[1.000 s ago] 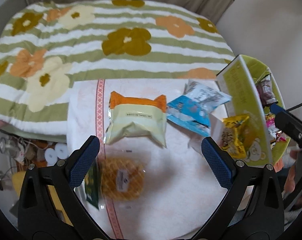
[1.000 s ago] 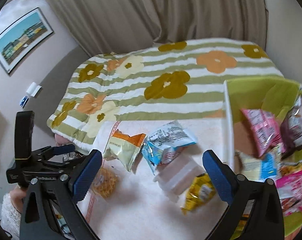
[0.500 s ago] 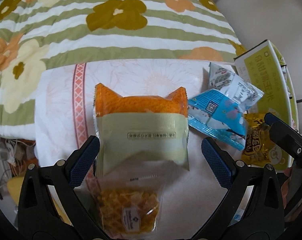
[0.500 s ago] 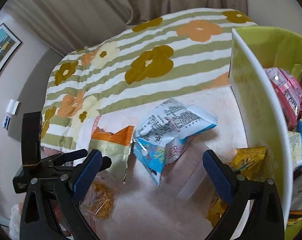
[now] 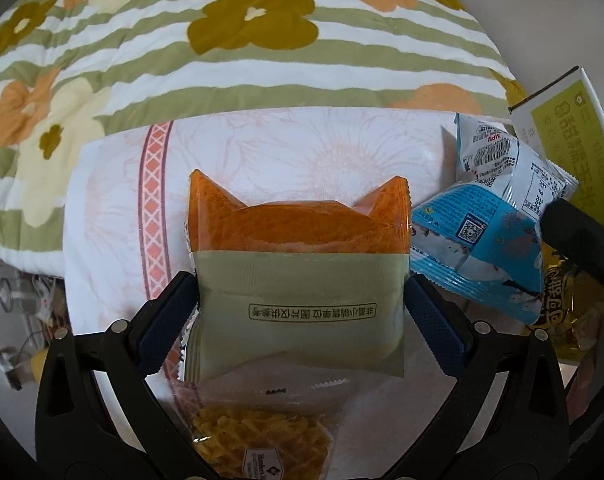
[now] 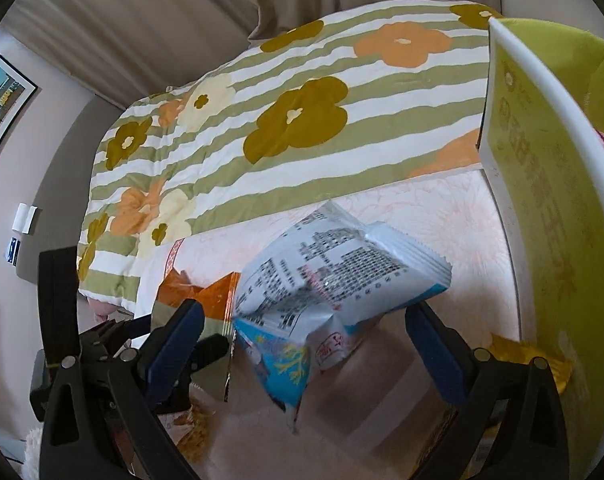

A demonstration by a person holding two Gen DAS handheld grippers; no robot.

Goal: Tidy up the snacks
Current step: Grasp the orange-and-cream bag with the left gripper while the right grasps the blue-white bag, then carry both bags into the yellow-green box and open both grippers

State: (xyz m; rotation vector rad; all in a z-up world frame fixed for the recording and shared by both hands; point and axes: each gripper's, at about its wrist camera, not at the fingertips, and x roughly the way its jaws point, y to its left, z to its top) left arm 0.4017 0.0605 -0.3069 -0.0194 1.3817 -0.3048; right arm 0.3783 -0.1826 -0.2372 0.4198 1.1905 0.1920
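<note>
An orange-and-green snack packet (image 5: 298,280) lies on the pale pink cloth (image 5: 302,148). My left gripper (image 5: 302,324) is open, and its blue pads stand at the packet's two side edges. My right gripper (image 6: 306,344) is open around a white-and-blue printed packet (image 6: 334,276), which lies over a blue packet (image 6: 282,364). In the left wrist view those two packets (image 5: 486,240) sit just right of the orange one. A clear waffle-snack bag (image 5: 262,440) lies partly under the orange packet, close to the camera.
A tall lime-green box (image 6: 542,200) with snacks inside stands at the right, and a yellow packet (image 5: 562,304) lies at its foot. A green-striped floral quilt (image 5: 242,60) covers the surface beyond the cloth. Part of the other gripper (image 5: 582,248) shows at the right edge.
Both grippers came down and forward. The left now has the orange-and-green packet between its fingers, and the right has the white-and-blue packet between its fingers. Neither opening has changed.
</note>
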